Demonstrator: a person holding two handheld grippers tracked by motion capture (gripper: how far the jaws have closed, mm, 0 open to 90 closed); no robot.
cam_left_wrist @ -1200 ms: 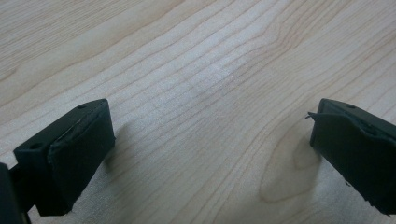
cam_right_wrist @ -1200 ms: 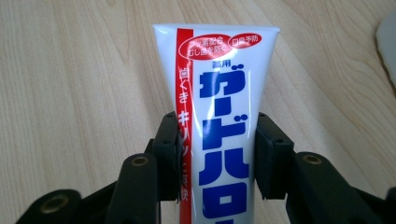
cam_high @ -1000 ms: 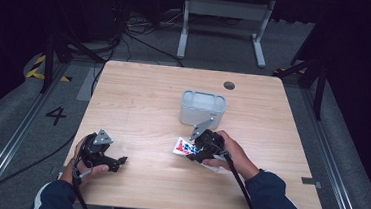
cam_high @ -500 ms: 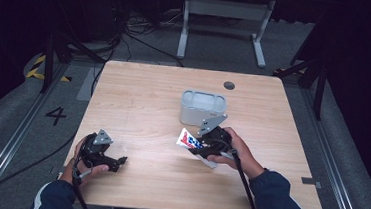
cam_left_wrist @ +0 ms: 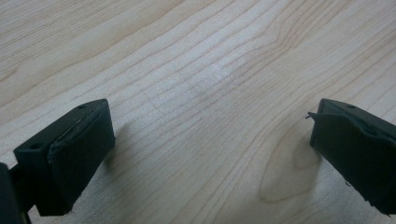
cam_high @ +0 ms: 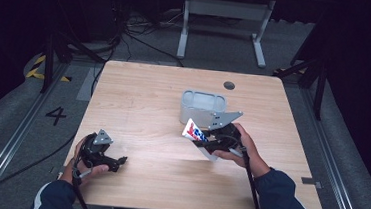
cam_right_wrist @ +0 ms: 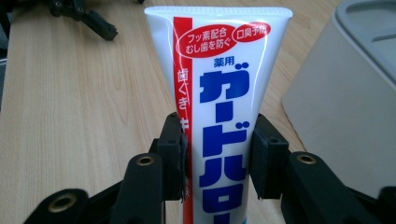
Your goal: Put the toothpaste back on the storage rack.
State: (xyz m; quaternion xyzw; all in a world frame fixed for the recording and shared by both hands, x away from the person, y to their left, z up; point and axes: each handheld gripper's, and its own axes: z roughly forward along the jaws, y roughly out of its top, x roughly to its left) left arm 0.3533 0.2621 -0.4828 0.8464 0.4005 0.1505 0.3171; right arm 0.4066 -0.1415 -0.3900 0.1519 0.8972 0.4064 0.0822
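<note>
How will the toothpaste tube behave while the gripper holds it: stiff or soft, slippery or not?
The toothpaste tube probably dents easily: the right gripper clamps its soft plastic body. Its glossy surface may be slippery. The flat crimped end looks stiffer, and the tube seems light, since it stands lifted without sagging.

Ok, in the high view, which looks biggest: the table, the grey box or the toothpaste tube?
1. Table, by far.
2. Grey box.
3. Toothpaste tube, held in the right claw; part of it is hidden, and it sits slightly nearer the camera.
</note>
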